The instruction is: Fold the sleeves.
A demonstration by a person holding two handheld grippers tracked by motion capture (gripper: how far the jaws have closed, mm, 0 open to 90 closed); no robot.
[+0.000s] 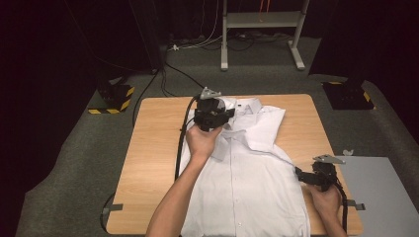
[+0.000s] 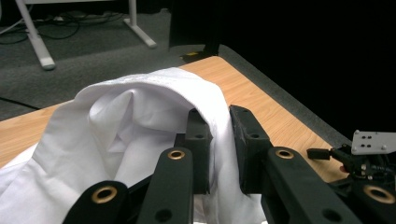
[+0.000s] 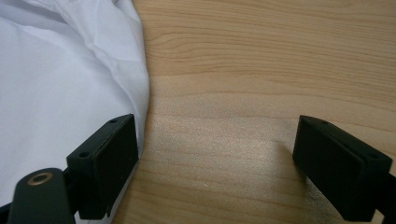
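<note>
From the high view, a white button-up shirt (image 1: 247,173) lies spread face up on the wooden desk (image 1: 153,163), collar toward the far edge and hem at the near edge. The left gripper (image 1: 213,114) sits at the far left part of the shirt, by the collar and shoulder, held by the person's left hand (image 1: 201,140). The right gripper (image 1: 318,174) rests near the right edge of the desk, just beside the shirt's right side, in the right hand (image 1: 326,200). A grey board (image 1: 375,192) lies right of the desk, and a white metal frame (image 1: 262,29) stands on the floor beyond.

In the left gripper view, the jaws are closed on a fold of the white shirt (image 2: 140,121), which is lifted into a hump above the desk (image 2: 261,102). The right gripper (image 2: 359,156) shows farther off at the right.

In the right gripper view, the jaws stand wide apart and hold nothing; bare desk (image 3: 243,93) lies between them. The left jaw touches or nearly touches the shirt's edge (image 3: 70,84); I cannot tell which.
</note>
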